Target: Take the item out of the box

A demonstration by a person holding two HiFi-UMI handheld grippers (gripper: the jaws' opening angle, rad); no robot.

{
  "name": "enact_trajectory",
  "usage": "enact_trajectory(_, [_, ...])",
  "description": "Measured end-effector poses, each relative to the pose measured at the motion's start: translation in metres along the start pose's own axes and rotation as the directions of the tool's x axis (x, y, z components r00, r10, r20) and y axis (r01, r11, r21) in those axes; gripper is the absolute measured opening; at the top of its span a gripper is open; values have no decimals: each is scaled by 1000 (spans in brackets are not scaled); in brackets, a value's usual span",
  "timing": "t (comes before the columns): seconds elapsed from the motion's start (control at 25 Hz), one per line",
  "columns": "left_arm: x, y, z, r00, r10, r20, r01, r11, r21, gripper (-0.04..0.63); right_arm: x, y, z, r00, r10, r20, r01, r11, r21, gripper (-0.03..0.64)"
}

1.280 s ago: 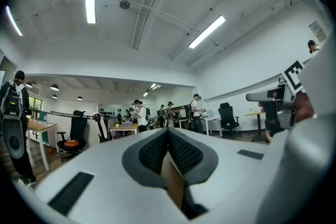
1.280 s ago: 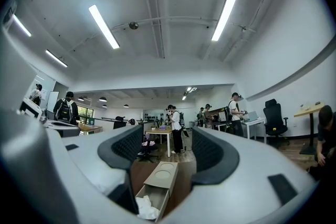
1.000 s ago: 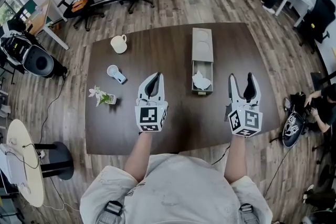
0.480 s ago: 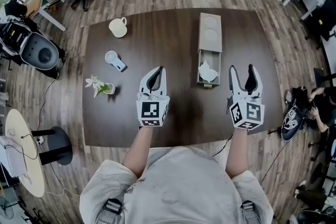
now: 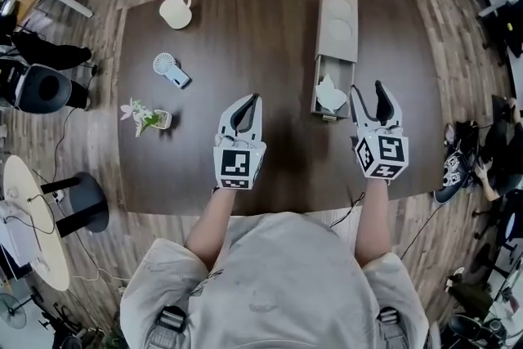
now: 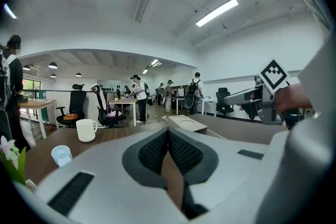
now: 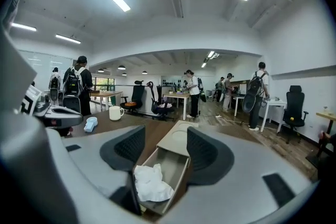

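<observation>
A long grey-beige box (image 5: 337,22) lies on the dark table, its drawer pulled out toward me. A crumpled white item (image 5: 331,96) lies in the drawer. My right gripper (image 5: 367,91) hovers just right of the drawer's front end. Its jaws are wide and closing, with no pad touching anything. In the right gripper view the box (image 7: 177,140) and the white item (image 7: 151,183) show beyond the right gripper (image 7: 166,147). My left gripper (image 5: 245,104) is shut and empty at mid-table, left of the box. In its own view the left gripper (image 6: 168,138) has its pads pressed together.
A cream mug (image 5: 176,11), a small light-blue fan (image 5: 169,68) and a little pot of flowers (image 5: 145,117) stand on the table's left half. The table's near edge (image 5: 278,207) runs just behind the grippers. Office chairs, desks and several people are in the room around.
Both grippers have moved forward over the table. The right one has come up beside the drawer's front end, and its jaws stand slightly narrower. The left stays shut.
</observation>
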State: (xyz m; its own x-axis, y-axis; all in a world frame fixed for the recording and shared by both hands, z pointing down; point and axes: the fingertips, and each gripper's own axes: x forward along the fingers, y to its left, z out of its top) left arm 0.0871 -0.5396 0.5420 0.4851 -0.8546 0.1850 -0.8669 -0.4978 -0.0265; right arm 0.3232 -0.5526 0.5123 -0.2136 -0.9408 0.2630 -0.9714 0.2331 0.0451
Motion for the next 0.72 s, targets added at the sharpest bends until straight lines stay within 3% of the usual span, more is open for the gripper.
enact_trajectory(0.24, [5,-1,-19,999,-13,-35,12,1000,-19,2,34,13,-54,971,86,-221,-95,995,-28,236])
enact_trajectory(0.48, [6,4,-35,998,-16,-59,15,1000,-27,2,55,27,-99,898,129,-421,-172,983,-66,221])
enact_trajectory(0.72, [7,11,-49,997,-13,-81,9,999,-40,2,75,33,-127,828,129,-546,-230,966,-121,198])
